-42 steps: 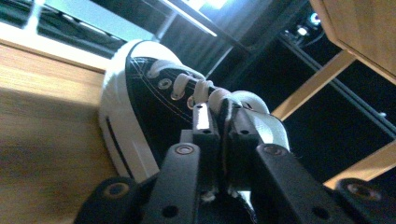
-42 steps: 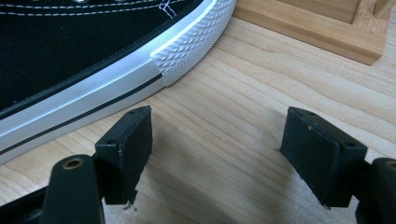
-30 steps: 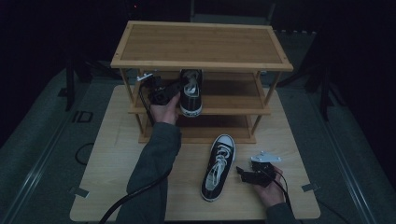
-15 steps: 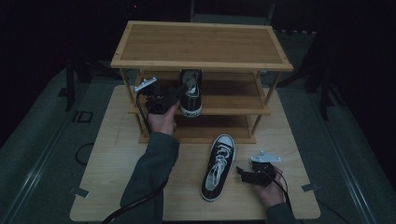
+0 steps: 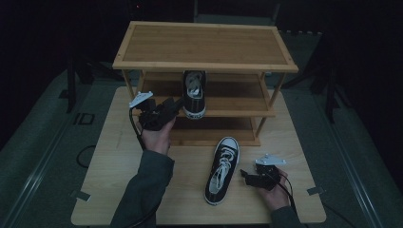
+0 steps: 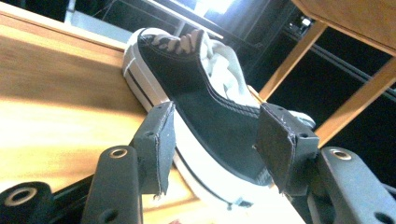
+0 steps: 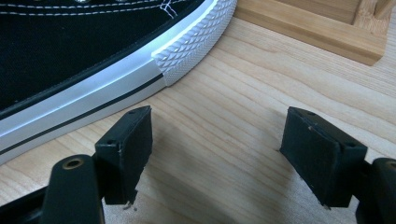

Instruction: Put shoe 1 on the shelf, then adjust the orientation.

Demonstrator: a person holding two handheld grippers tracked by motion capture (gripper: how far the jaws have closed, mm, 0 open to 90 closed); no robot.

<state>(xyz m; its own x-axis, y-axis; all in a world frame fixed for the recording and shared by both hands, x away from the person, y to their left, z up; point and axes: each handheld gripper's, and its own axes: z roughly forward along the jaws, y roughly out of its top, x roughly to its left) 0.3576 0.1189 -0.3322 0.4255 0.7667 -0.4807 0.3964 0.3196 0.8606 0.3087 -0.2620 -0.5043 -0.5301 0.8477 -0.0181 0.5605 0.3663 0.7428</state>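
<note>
The left gripper (image 5: 177, 105) gapes just left of the shelved sneaker (image 5: 194, 94), which overhangs the rack (image 5: 266, 113)'s middle shelf. The right gripper (image 5: 247, 175), spread empty, rests right of the table sneaker (image 5: 222, 168).

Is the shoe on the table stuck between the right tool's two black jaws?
No, the right tool is open over bare table, and the shoe lies off to one side of it.
</note>
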